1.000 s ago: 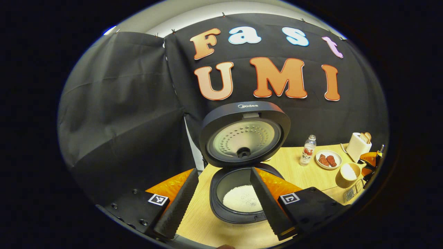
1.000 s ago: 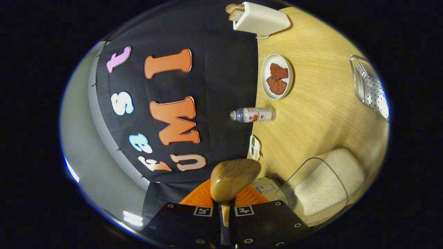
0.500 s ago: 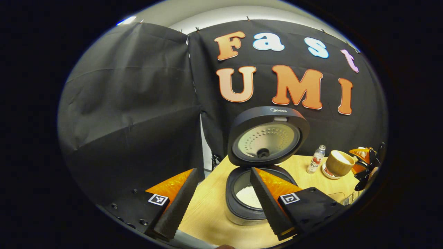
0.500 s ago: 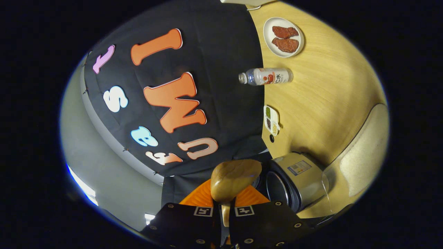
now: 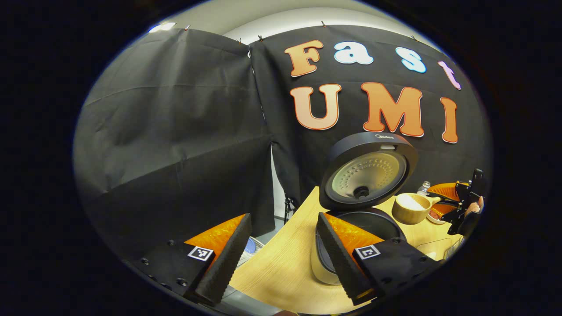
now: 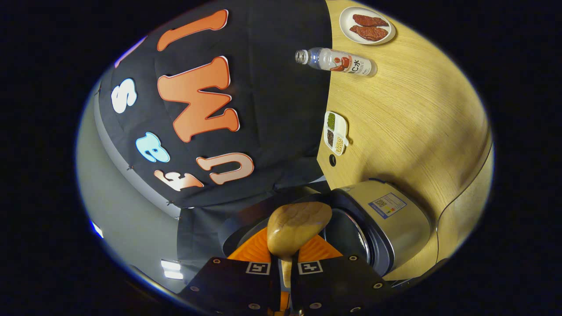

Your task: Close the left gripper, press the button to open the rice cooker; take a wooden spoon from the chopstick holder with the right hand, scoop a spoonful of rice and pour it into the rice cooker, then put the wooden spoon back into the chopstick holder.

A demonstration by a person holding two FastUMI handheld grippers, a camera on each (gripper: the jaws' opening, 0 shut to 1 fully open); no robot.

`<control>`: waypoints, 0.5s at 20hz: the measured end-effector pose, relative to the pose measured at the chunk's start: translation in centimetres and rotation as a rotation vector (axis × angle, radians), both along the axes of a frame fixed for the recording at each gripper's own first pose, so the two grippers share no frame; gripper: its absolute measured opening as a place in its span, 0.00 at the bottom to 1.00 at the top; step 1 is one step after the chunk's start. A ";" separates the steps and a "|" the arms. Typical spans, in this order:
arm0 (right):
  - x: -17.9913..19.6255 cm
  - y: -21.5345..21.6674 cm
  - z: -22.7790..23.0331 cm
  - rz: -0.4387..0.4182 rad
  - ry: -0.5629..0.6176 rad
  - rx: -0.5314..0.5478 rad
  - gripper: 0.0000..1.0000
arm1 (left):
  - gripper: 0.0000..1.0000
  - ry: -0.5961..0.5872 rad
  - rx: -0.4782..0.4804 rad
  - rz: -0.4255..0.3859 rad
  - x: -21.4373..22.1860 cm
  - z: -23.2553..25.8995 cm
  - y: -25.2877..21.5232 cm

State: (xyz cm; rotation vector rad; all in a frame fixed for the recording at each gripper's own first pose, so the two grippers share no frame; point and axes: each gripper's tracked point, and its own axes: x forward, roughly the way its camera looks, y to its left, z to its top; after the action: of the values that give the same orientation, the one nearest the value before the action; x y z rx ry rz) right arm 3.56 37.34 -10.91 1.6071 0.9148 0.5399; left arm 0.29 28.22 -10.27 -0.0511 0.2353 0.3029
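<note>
The rice cooker (image 5: 351,228) stands open on the wooden table, its lid (image 5: 369,171) tipped up. My left gripper (image 5: 281,259) is open and holds nothing, with the cooker's pot behind its right finger. Right of the lid, the wooden spoon (image 5: 410,207) hovers level with white rice in its bowl, held by my right gripper (image 5: 456,202). In the right gripper view, which is rolled on its side, my right gripper (image 6: 284,263) is shut on the spoon's handle. The back of the spoon's bowl (image 6: 298,228) sits in front of the cooker (image 6: 382,219).
A drink bottle (image 6: 338,61), a white plate of meat (image 6: 366,26) and a small divided dish (image 6: 336,131) stand along the table's back edge. A clear container's rim (image 6: 461,202) shows beside the cooker. Bare tabletop (image 5: 281,267) lies left of the cooker.
My right gripper has carried the loaded spoon from the rice container to beside the cooker's lid. The left gripper view has swung left, so the cooker sits further right.
</note>
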 end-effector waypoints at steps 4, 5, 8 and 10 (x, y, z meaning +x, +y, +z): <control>0.0 1.6 -0.8 0.024 -0.098 -0.176 0.08 | 0.96 0.016 0.000 0.023 0.1 -1.0 1.8; -0.1 1.6 -0.6 0.034 -0.132 -0.216 0.09 | 1.00 0.020 -0.002 0.030 0.3 -1.1 2.1; 0.0 2.1 -0.1 0.055 -0.249 -0.360 0.08 | 0.97 0.042 -0.001 0.056 0.3 -1.8 3.0; 0.3 2.3 0.1 0.069 -0.337 -0.474 0.08 | 0.96 0.046 -0.002 0.061 0.4 -1.9 3.1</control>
State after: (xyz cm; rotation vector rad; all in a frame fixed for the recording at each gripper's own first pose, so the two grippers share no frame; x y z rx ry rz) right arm 3.84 39.62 -10.76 1.0236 0.7727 0.5703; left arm 0.69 31.31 -12.21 -0.0532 0.2796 0.3651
